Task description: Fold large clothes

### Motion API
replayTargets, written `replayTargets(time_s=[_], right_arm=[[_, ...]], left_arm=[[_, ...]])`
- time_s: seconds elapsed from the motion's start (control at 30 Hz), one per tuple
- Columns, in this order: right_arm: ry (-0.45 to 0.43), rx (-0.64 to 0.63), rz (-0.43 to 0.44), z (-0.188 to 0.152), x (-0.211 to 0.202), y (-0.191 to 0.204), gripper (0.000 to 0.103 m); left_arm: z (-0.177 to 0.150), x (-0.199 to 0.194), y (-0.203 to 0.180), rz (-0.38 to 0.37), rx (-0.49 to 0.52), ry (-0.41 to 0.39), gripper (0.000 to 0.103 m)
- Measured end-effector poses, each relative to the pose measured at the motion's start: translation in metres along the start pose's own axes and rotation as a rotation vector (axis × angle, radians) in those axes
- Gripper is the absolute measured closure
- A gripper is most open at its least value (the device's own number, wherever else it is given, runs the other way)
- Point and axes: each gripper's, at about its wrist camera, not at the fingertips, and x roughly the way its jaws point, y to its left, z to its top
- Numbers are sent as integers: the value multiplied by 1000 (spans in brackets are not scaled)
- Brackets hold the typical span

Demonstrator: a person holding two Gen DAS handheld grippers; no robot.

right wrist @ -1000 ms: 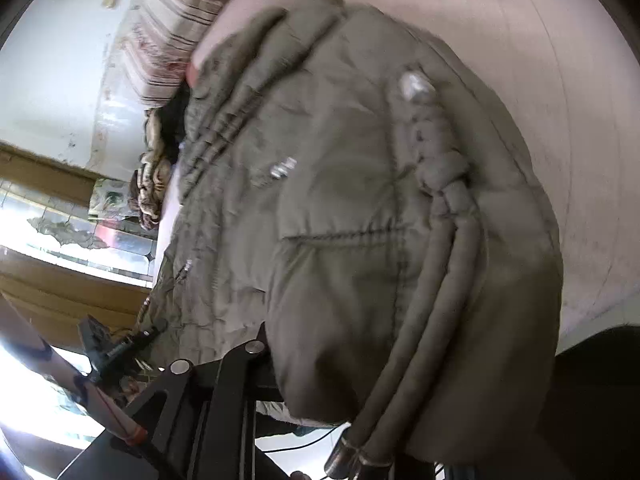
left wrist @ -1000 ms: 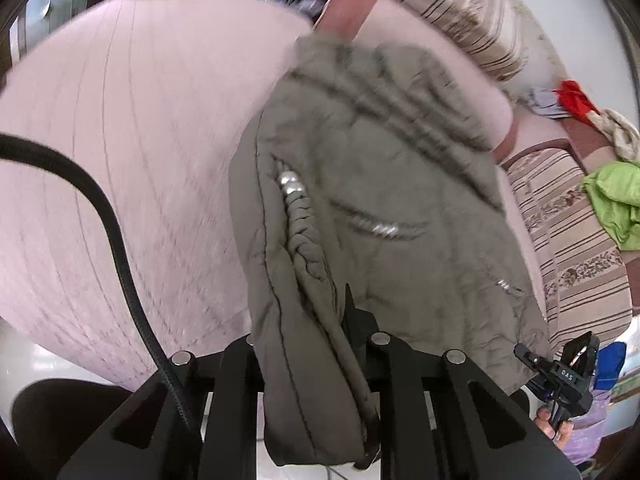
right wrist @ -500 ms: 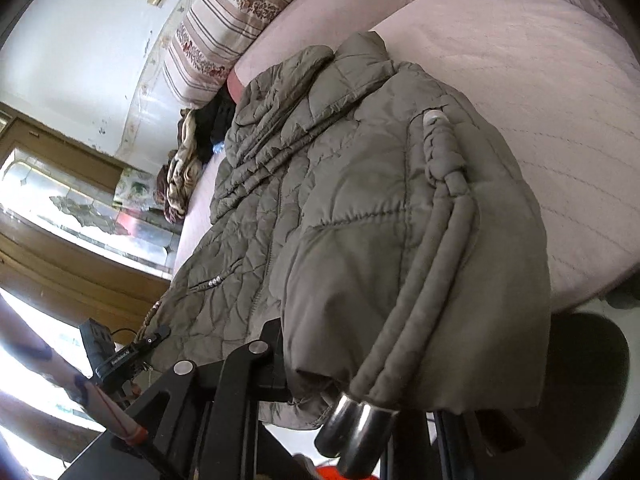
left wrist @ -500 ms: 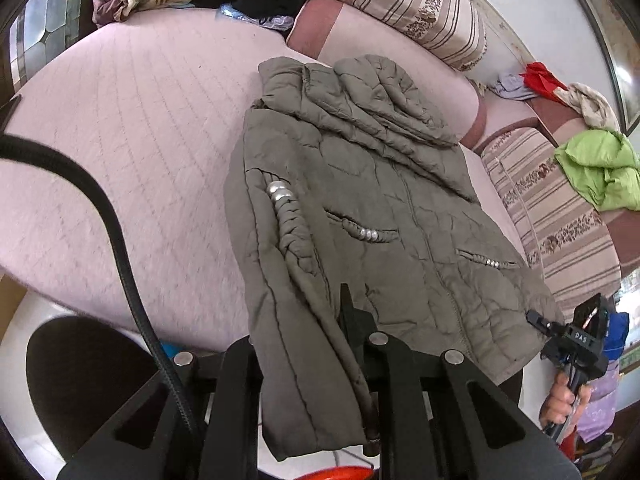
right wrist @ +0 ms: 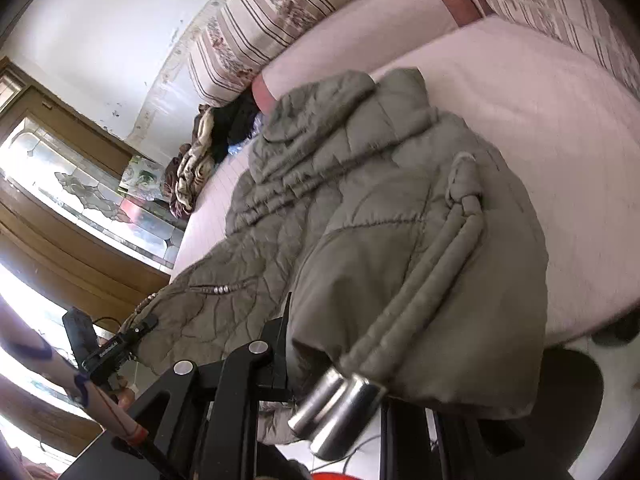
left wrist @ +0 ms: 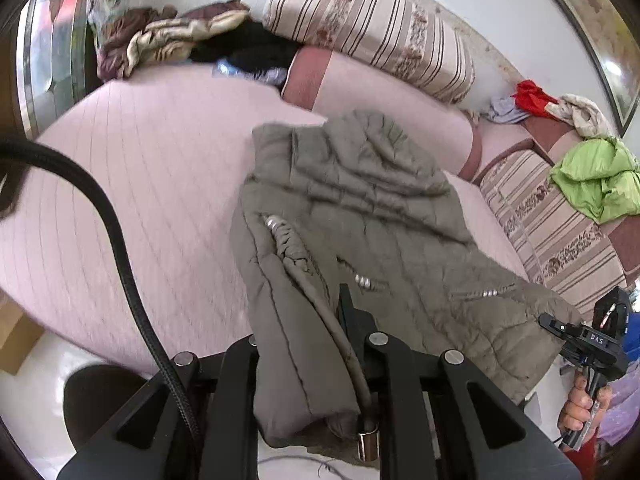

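Both tools hold bottom edge of coat (left wrist: 360,216): left tool (left wrist: 304,364), right tool (right wrist: 328,360). Coat lies on bed (left wrist: 132,168). Step: folding bottom up. Next: carry edge toward collar.

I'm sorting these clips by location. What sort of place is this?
Most likely a lived-in home sitting room or bedroom: a wide pink quilted bed with striped bolster cushions, loose clothes piled about, and a stained-glass wooden door.

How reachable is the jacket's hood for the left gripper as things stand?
Probably not yet: the left gripper is shut on the near hem of the jacket, and the hood lies at the far end, across the bed.
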Motion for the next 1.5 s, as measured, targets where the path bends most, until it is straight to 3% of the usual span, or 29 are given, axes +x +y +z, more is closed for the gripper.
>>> replayTargets(time_s=[0.3, 0.63, 0.87, 1.07, 1.23, 1.5], right_arm=[[-103, -84, -40, 53, 5, 38, 83], [-197, -117, -118, 133, 37, 64, 83], [-200, -113, -191, 213, 88, 69, 83], [-187, -59, -263, 287, 146, 56, 83], [-143, -11, -375, 335, 209, 23, 83], [-59, 30, -443, 362, 293, -26, 80]], left_arm=[[57, 5, -20, 29, 35, -123, 87], [144, 58, -20, 68, -4, -146, 86], [225, 131, -29, 136, 0, -100, 86], [285, 215, -42, 261, 32, -55, 86], [307, 292, -35, 383, 42, 1, 86], [300, 367, -7, 438, -1, 79, 84]])
